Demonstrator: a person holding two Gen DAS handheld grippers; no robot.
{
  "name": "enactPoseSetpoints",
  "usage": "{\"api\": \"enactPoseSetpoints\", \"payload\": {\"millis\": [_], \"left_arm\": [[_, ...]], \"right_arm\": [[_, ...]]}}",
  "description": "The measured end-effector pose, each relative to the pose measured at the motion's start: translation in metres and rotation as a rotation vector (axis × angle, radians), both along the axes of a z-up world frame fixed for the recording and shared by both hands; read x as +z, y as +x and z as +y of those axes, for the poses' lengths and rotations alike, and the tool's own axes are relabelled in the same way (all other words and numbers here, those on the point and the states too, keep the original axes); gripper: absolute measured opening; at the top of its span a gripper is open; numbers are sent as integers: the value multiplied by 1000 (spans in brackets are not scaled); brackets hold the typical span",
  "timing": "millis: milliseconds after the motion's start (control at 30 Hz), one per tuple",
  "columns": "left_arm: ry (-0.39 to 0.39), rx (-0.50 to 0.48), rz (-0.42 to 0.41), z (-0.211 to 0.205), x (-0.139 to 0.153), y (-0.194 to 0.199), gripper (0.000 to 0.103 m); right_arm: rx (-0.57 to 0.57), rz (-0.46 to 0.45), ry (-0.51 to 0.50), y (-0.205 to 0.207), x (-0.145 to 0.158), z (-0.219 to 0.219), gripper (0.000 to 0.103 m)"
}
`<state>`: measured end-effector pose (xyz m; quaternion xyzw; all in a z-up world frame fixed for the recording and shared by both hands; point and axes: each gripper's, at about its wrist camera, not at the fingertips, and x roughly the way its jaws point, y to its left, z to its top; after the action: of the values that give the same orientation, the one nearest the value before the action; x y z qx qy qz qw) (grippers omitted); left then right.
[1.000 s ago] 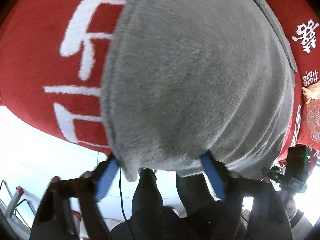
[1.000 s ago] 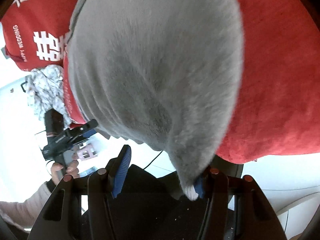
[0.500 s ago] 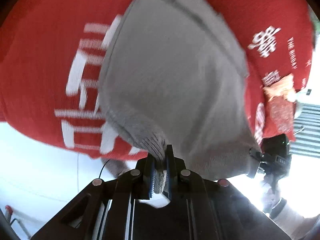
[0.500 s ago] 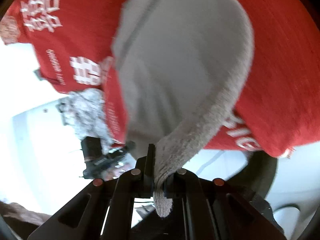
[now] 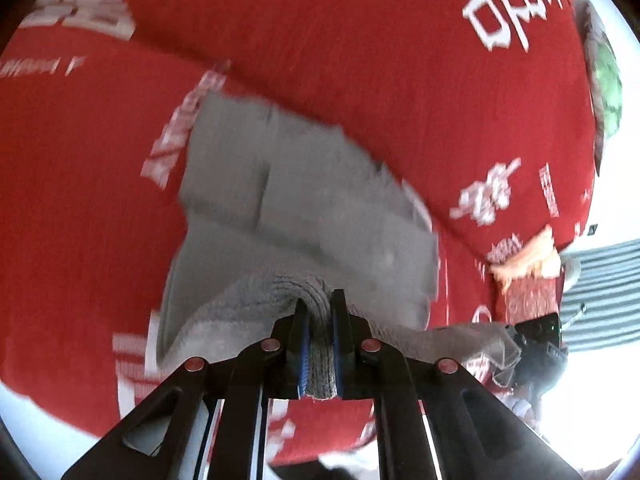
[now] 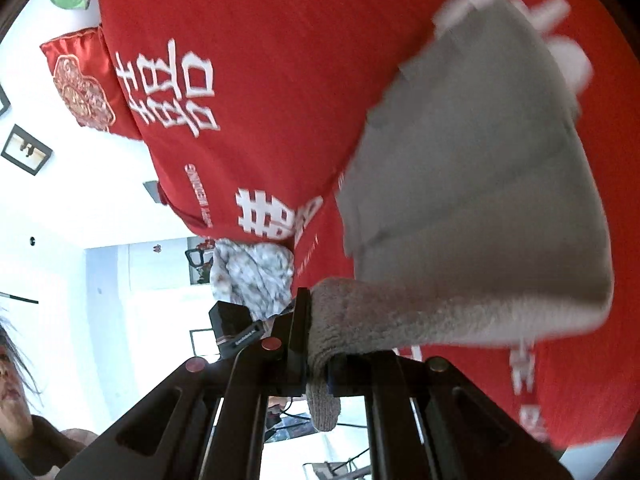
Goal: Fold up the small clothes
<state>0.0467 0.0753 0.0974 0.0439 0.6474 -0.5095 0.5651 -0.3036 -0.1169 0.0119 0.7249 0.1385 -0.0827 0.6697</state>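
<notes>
A small grey knitted garment (image 5: 304,200) lies on a red bedspread (image 5: 360,48) with white characters. My left gripper (image 5: 319,344) is shut on a bunched ribbed corner of it, lifted off the bed. My right gripper (image 6: 318,344) is shut on the other ribbed corner of the grey garment (image 6: 472,208), whose near edge hangs raised between the two grips while the far part still rests on the bedspread (image 6: 280,40). The right gripper's body (image 5: 536,344) shows at the right of the left wrist view, and the left gripper's body (image 6: 236,328) shows in the right wrist view.
A pale patterned bundle of cloth (image 6: 252,272) lies at the bed's edge. A red embroidered cushion (image 6: 78,88) and an orange cloth (image 5: 528,256) sit near the bed's side. Part of a person (image 6: 24,420) shows at the lower left. Framed pictures (image 6: 26,150) hang on the white wall.
Both grippers shut on the garment's near corners, then rose and drew back. The near edge lifted off the bed and more red bedspread came into view.
</notes>
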Motion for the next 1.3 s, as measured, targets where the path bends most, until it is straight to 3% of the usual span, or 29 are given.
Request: {"api": "enactPoseSetpoints", "payload": {"millis": [267,400,533,667,733,767,833,900,1067,1200,1300], "left_arm": [[16,-18,-103,-114,-17,29,10],[76,-2,-145,-158,-48,39,10],[168,33,-190,-175,-82,45,10],[281,76,-231,-180,-99,54,11],[278,79,-276,-181,-91,57,12],[279,80,-300,-182,-86,58,19],[270,83,-388,-184,-69,60,73],[241,77,-442,-184,-56,57,75],[245,-3,-373,-186,-61,44,75],[319,-42,-378,-191,-95,25,75],[384,-6,-382,-189,-117,25,75]], "right_arm": [[-41,49,17,29,-28,-118,7],[-34,106,29,42,-55,-157,7],[-40,173,79,57,-89,-180,7],[-63,220,125,55,-111,-191,14],[-81,211,128,53,-112,-194,31],[-94,211,125,51,-111,-196,45],[-133,196,129,45,-109,-199,49],[-180,168,162,36,-109,-200,49],[-160,141,159,35,-104,-196,49],[-104,222,138,49,-109,-195,49],[-89,314,136,50,-121,-195,49]]}}
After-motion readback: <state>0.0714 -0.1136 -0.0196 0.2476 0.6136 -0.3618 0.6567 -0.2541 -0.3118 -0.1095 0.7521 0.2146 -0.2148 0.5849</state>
